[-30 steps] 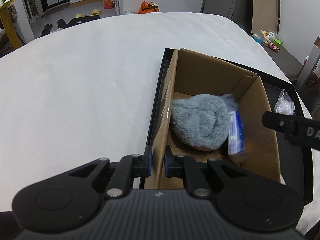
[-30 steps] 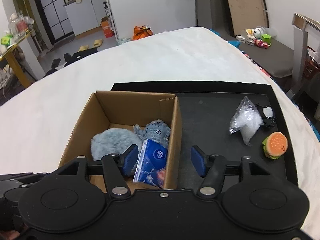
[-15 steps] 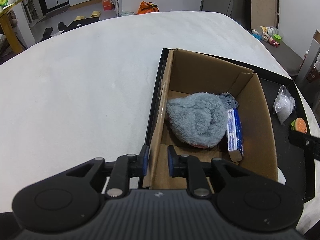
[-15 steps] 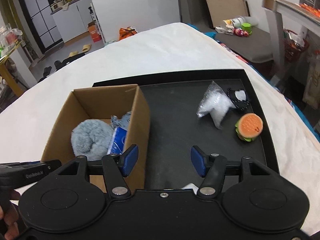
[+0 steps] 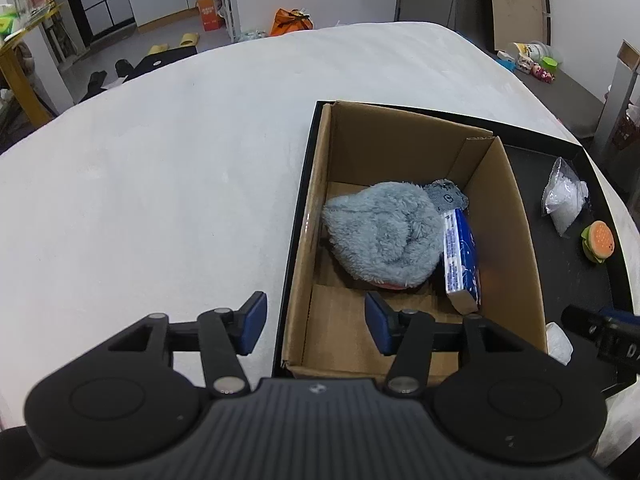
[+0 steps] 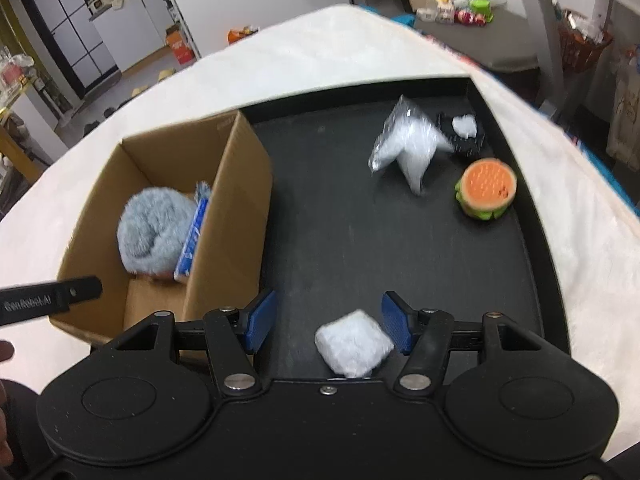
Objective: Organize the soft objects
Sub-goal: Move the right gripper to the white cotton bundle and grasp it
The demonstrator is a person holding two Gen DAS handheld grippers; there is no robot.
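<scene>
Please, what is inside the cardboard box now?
Inside the box lie a grey plush, a blue tissue pack beside it and a small grey toy behind. Something reddish shows under the plush; the rest of it is hidden.

Soft things, some boxed, some loose on my tray.
I see the grey plush point(image 5: 384, 236) in the box point(image 5: 516, 240) beside a blue tissue pack point(image 5: 460, 256); on the tray point(image 6: 328, 220) lie a white pad point(image 6: 352, 342), clear bag point(image 6: 408, 146) and burger toy point(image 6: 486, 188).
</scene>
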